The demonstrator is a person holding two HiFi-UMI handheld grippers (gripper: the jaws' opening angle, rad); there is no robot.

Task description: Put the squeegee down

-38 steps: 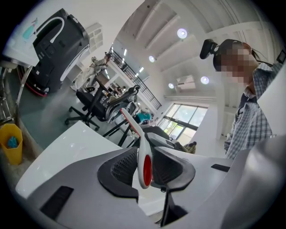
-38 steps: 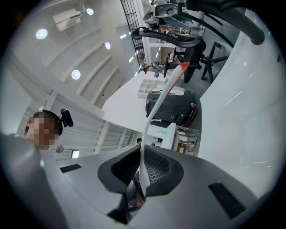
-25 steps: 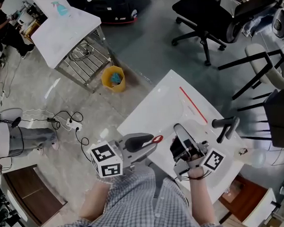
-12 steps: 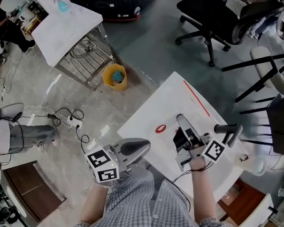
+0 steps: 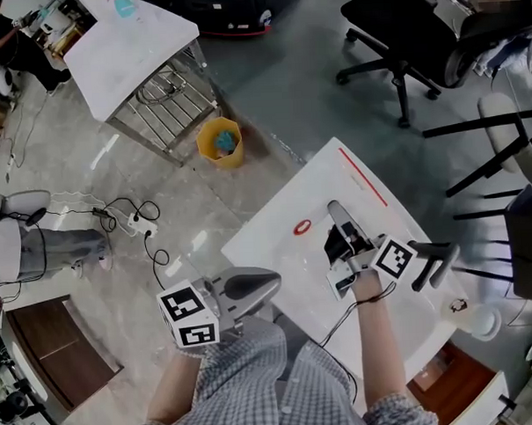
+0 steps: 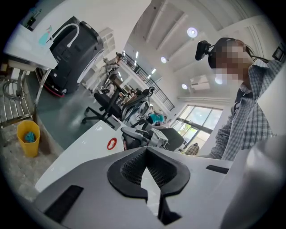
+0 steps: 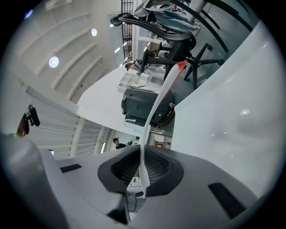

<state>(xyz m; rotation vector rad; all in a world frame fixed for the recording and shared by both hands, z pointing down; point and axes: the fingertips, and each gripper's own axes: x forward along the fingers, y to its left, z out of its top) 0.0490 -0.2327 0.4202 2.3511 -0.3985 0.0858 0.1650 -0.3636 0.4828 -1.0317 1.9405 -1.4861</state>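
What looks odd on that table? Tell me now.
Nothing is spilled or broken. The one oddity: the thin white strip clamped in the right gripper bows along its length towards its red tip. A small red ring lies alone on the white table.

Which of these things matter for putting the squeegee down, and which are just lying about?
In the job: thin white squeegee with red edge; right tool gripping it; white table.
Lying about: small red oval ring; yellow bucket; black office chair; shut, empty left tool.
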